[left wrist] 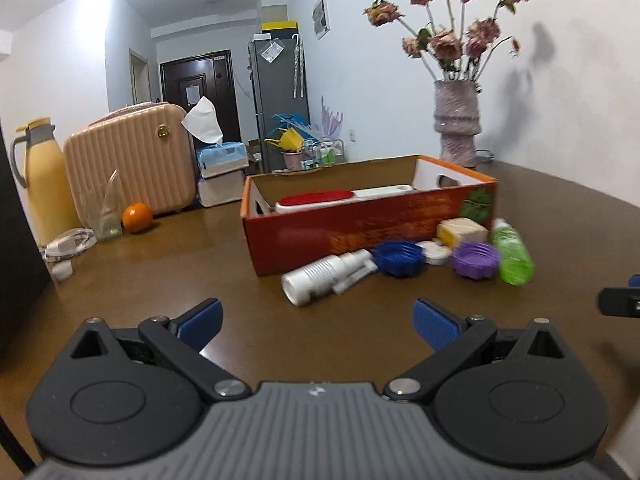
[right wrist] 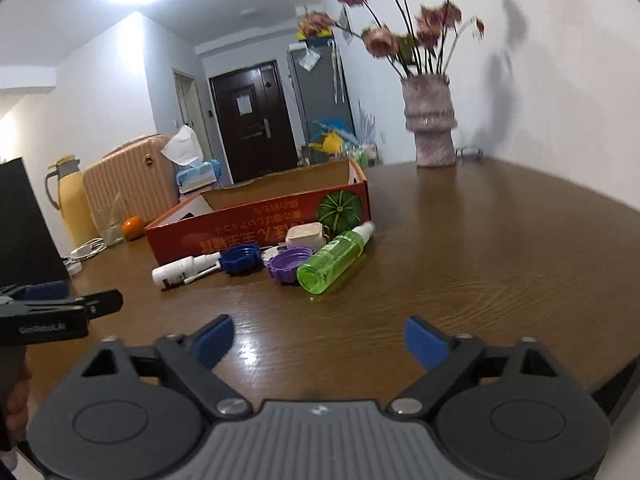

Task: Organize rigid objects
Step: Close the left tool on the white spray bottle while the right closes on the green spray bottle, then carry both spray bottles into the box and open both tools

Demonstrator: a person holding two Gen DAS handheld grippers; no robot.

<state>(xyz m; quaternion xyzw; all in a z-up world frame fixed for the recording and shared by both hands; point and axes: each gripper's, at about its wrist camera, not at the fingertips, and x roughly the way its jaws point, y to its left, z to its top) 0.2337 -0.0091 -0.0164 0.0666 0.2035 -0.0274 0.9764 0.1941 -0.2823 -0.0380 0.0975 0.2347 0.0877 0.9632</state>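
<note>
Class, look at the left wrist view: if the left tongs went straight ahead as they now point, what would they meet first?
Probably the white spray bottle lying on the table, ahead of the open left tongs; the red cardboard box stands behind it. Depth is uncertain.

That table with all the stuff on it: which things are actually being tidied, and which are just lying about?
Being tidied: white spray bottle, blue cap, purple cap, green bottle, cream block, red box.

Lying about: vase of flowers, orange, yellow flask, suitcase.
</note>
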